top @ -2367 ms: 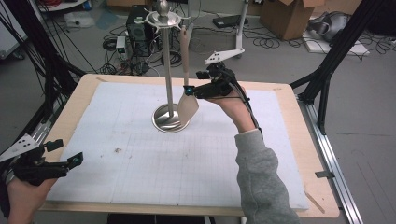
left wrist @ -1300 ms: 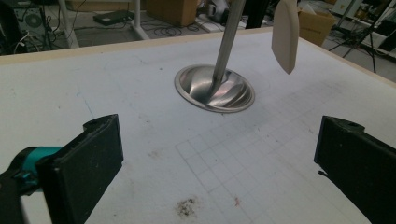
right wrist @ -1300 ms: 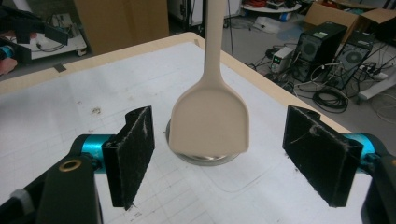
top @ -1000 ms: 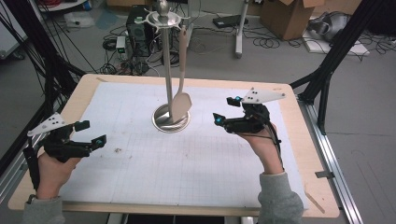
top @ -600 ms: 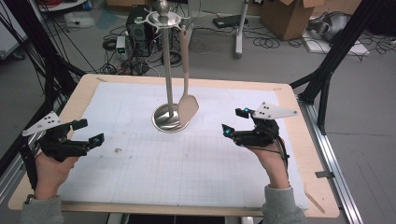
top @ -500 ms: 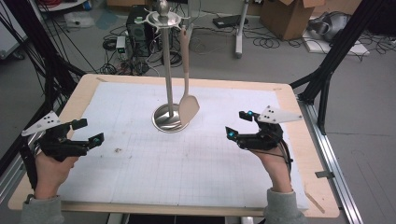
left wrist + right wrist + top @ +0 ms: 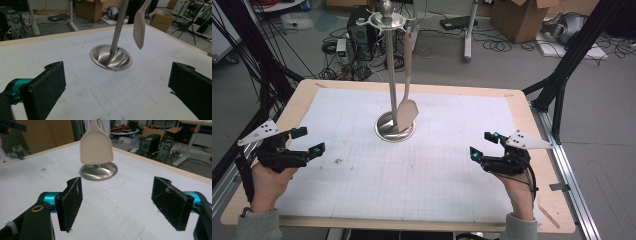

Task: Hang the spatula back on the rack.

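Note:
A steel utensil stand [image 7: 391,65] with a round base [image 7: 395,133] rises from the middle of the white gridded mat [image 7: 412,165]. A beige spatula [image 7: 406,107] hangs from its top ring, blade down above the base; it hangs there too in the left gripper view [image 7: 139,23] and the right gripper view [image 7: 96,145]. My left gripper [image 7: 308,141] rests low at the mat's left edge, jaws open and empty [image 7: 117,92]. My right gripper [image 7: 484,145] sits low at the mat's right side, jaws open and empty [image 7: 117,205]. Both point toward the stand from well away.
The mat covers a wooden table [image 7: 532,130] with black frame struts [image 7: 562,85] at its sides. On the floor beyond lie cables, a computer tower [image 7: 362,27] and cardboard boxes [image 7: 522,17].
My right gripper has left the hanging spatula, then drawn back toward the near right of the mat and sunk lower. The left gripper came up onto the mat's left edge, then stayed put.

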A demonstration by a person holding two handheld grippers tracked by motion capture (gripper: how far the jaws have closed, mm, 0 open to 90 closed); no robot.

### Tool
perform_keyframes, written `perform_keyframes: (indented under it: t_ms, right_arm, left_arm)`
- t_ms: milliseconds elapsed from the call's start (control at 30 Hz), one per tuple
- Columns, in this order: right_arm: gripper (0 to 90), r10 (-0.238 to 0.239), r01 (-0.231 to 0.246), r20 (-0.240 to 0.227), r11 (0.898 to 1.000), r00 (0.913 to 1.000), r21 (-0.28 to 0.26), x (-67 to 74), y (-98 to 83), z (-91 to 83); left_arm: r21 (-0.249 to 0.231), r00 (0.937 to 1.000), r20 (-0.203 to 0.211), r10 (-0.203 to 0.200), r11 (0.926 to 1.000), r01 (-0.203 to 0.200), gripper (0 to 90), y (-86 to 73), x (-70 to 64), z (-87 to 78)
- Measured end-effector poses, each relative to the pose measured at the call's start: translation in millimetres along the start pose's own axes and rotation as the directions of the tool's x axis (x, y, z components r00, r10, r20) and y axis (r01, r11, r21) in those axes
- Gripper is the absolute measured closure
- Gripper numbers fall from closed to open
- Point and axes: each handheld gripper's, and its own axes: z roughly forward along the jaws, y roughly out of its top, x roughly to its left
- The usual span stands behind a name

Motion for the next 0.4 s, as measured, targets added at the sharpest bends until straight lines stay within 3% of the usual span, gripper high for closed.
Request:
perform_keyframes:
  t_ms: [133,400]
  right_arm:
    - [24.5,0.056,-0.056,0.006,0.998,0.9984,-0.003,-9.3,-8.5,-5.4]
    - [24.4,0.064,-0.064,0.018,0.998,0.9978,-0.014,-14.8,-11.5,-10.8]
  left_arm:
    - [-0.003,1.0000,0.008,0.004,1.0000,-0.004,1.7,0.9,-1.6,0.8]
    - [0.010,0.9999,0.013,0.008,0.9999,-0.008,1.7,-0.1,-2.8,5.3]
